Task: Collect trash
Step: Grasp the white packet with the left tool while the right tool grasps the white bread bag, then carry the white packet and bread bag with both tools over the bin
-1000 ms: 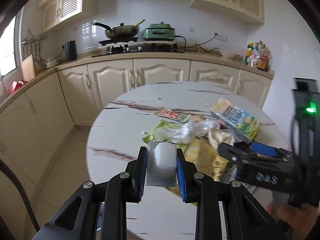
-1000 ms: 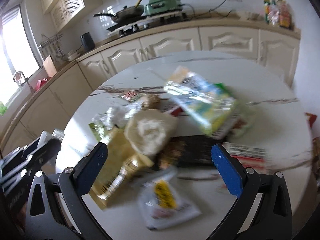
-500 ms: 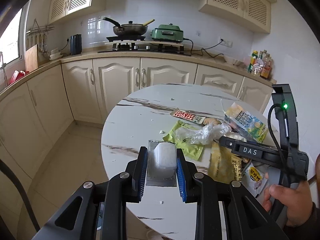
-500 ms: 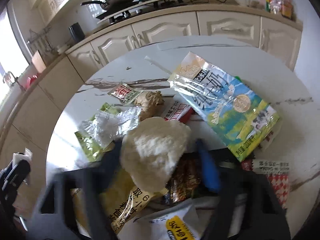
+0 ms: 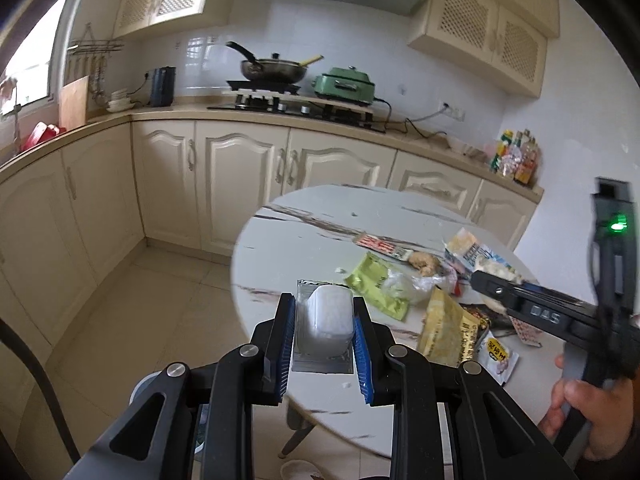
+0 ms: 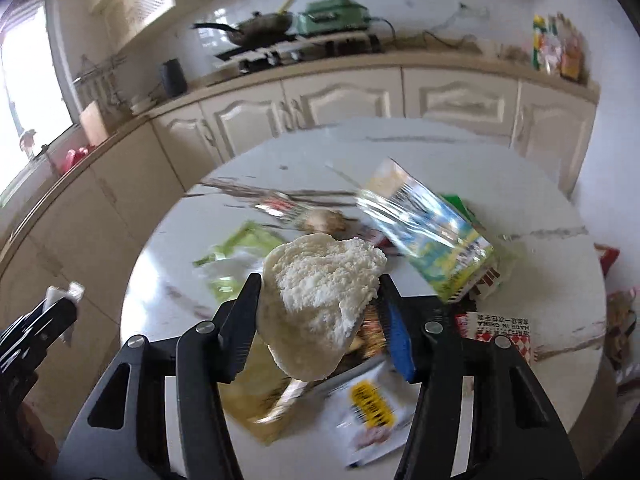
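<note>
The right tool (image 6: pixel 320 312) is now clamped on a pale, torn steamed bun with a crumbly white inside (image 6: pixel 320 304), where a second ago its jaws stood wide apart above the litter and half a second ago were closing round it; the bun now appears to hang clear of the round white marble-veined bench (image 6: pixel 552 292), so a second piece of trash seems ready to be carried off. The left tool (image 5: pixel 324 336) stays clamped on a small translucent white plastic cup with a silvery foil sheet behind it (image 5: pixel 328 320), held over the bench's near edge as before. Beyond the bun, a shiny blue-and-yellow snack bag (image 6: pixel 428 236) lies at its far right, a lime-green wrapper (image 6: pixel 236 248) at its far left, and a white sachet with a yellow label (image 6: pixel 372 404) just below it, all still on the bench. With both tools full, the next move likely calls for a bin; none is clearly identifiable here.
</note>
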